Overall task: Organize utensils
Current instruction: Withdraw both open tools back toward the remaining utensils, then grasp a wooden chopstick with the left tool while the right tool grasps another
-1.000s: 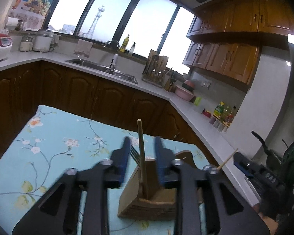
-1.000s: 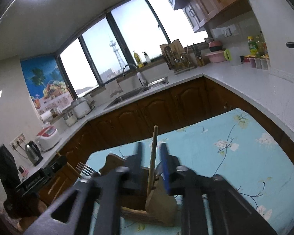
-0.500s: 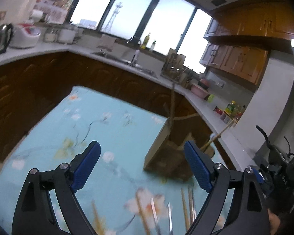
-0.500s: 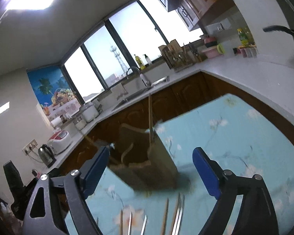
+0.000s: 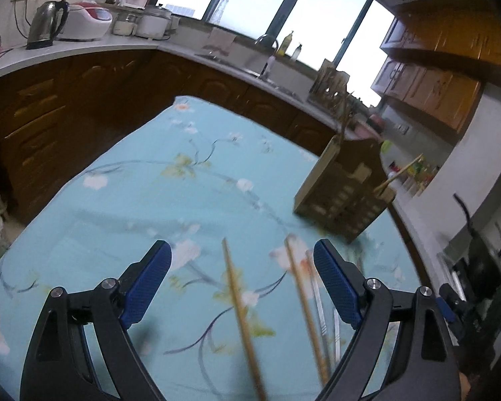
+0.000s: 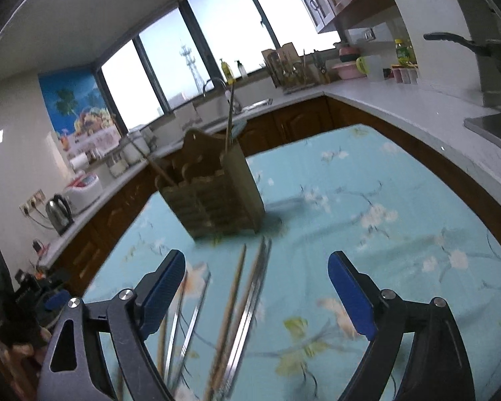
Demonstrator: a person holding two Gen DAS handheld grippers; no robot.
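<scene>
The wooden utensil holder (image 5: 342, 188) is standing upright on the surface (image 5: 170, 200), which is wearing a light blue flowered cloth, and a few sticks are poking out of its top, one upright and one leaning out to the side. Nearer the cameras, the loose utensils are lying flat on the cloth: wooden chopsticks (image 5: 240, 314) and thinner metal ones (image 6: 250, 310) beside them (blurred, so their exact count is hard to tell). They are resting apart from the holder, on its near side.

The left claw (image 5: 242, 284) is hovering over these loose pieces with its blue pads spread wide, having just been opening, and it is gripping nothing; the chopsticks are lying on the cloth beneath the gap. The right claw (image 6: 257, 287) is likewise released, its jaws also having just been opening, with the bundle of sticks showing between the pads but lying free on the cloth.

Around the surface, dark wooden cabinets are running under a pale counter with a kettle (image 5: 45, 25), a sink and large windows behind.
</scene>
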